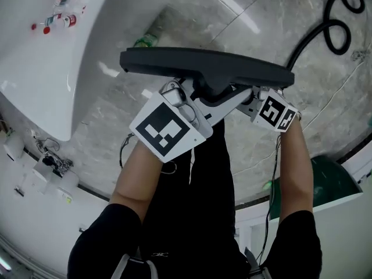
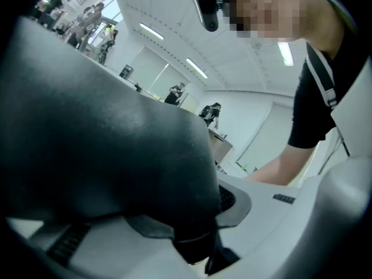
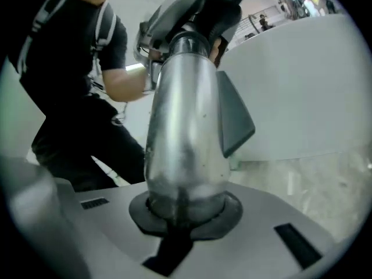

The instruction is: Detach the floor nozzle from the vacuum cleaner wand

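Observation:
The dark floor nozzle [image 1: 203,65] is held up level in front of the person, above the marble floor. My left gripper [image 1: 200,100] reaches under its middle; in the left gripper view the nozzle's black body [image 2: 104,144] fills the frame and its neck sits between the pads [image 2: 232,202], which press on it. My right gripper [image 1: 251,97] comes in from the right. In the right gripper view the silver wand [image 3: 183,127] stands clamped in my right gripper [image 3: 183,214], its far end entering the nozzle's dark neck [image 3: 215,10]. The joint is hidden in the head view.
A white curved counter [image 1: 52,57] with small bottles lies at the left. A black hose [image 1: 334,22] coils on the floor at top right. A green bottle [image 1: 145,39] lies beyond the nozzle, and a green-and-white object [image 1: 331,179] stands at the right.

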### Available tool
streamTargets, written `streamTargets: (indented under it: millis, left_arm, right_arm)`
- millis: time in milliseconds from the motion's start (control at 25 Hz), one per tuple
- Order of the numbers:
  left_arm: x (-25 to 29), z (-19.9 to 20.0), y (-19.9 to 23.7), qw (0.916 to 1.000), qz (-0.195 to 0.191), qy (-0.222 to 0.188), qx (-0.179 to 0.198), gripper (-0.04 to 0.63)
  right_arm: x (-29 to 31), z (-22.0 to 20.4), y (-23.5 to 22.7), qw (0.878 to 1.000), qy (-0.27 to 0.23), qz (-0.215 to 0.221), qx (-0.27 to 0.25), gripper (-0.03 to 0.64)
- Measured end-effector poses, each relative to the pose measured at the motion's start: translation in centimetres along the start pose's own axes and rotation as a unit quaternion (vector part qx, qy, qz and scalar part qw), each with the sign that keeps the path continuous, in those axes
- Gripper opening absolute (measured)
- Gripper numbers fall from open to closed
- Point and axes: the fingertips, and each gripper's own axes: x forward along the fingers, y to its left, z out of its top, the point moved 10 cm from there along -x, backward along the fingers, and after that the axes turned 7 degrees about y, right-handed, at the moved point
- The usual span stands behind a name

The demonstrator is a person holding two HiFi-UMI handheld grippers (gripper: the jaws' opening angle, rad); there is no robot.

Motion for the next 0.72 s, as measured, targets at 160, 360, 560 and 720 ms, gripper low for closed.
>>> streamTargets:
  millis: [160,360,560,720]
  left_arm:
    - [0.1,-0.3,0.3,0.9992,-0.016,0.003,-0.036,0.133]
    - [0.4,-0.1,1.6,0.9920,0.108,0.006,-0.066,0.130]
    - [0.0,0.5,0.8,0.9958,0.091,-0.011,-0.005,0.135]
    - [0.1,0.2,0.5,0.9982,0.029,-0.002,-0.052,0.135]
  right_arm:
    - [-0.6,-0.2,-0.2,1.000,0.008,0.029,0.002,0.055]
    - [0.7,-0.6,-0.6,0.935,0.029,-0.352,0.023,0.054]
    - [0.8,-0.7,-0.8,0.960,0.003,-0.279,-0.001,0.054]
    - [-0.5,-0.8,-1.2,0.998,0.006,-0.056,-0.011,0.055]
